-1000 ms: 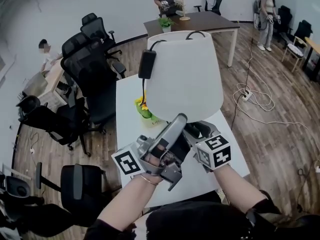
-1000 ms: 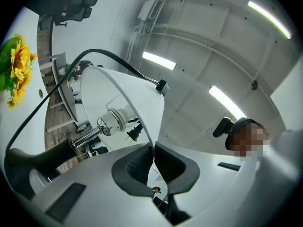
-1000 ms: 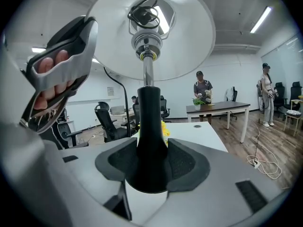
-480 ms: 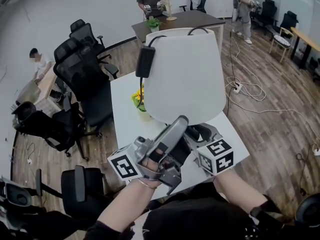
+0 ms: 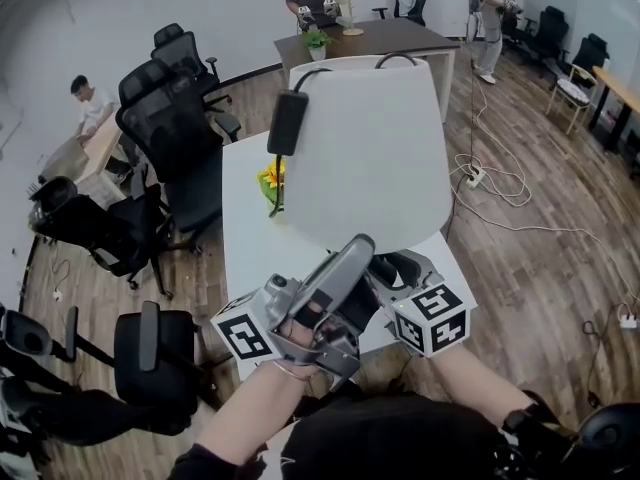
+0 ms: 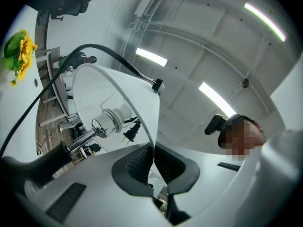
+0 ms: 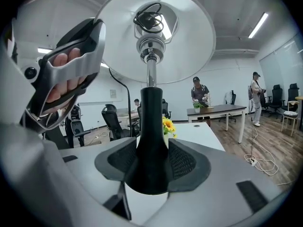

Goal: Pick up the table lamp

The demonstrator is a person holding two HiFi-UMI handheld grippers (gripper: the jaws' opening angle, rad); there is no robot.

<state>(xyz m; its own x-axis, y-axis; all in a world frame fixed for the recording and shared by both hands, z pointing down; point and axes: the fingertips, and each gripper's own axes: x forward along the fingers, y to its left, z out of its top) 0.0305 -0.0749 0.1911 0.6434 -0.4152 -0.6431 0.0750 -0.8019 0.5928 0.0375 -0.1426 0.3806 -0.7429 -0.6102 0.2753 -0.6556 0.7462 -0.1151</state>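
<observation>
Between the right jaws: the right gripper is clamped on the matte black lower part of the post of the table lamp. Its pads press on both sides.
Between the left jaws: the left gripper is closed almost to nothing, pinching the thin bottom rim of the white cone-shaped lampshade.
Lamp's place: it hangs upright in the two grippers, in the air above the white rectangular table. Its base shows in no view.
Stiff part: the black sleeve and the chrome tube above it look rigid. This is likely the right place for the carrying hold, though smooth metal may slip.
Soft part: the shade looks thin and light and would probably dent or tilt under load. The rim pinch should only steady it.
Balance: probably top-light, with the weight low.
Loose part: a black power cord with a black adapter block lies draped over the shade's top. It may swing or slide off.
On the table beyond: yellow flowers stand just past the shade's edge.
Farther off: black office chairs, a dark wooden table and people standing by it.
</observation>
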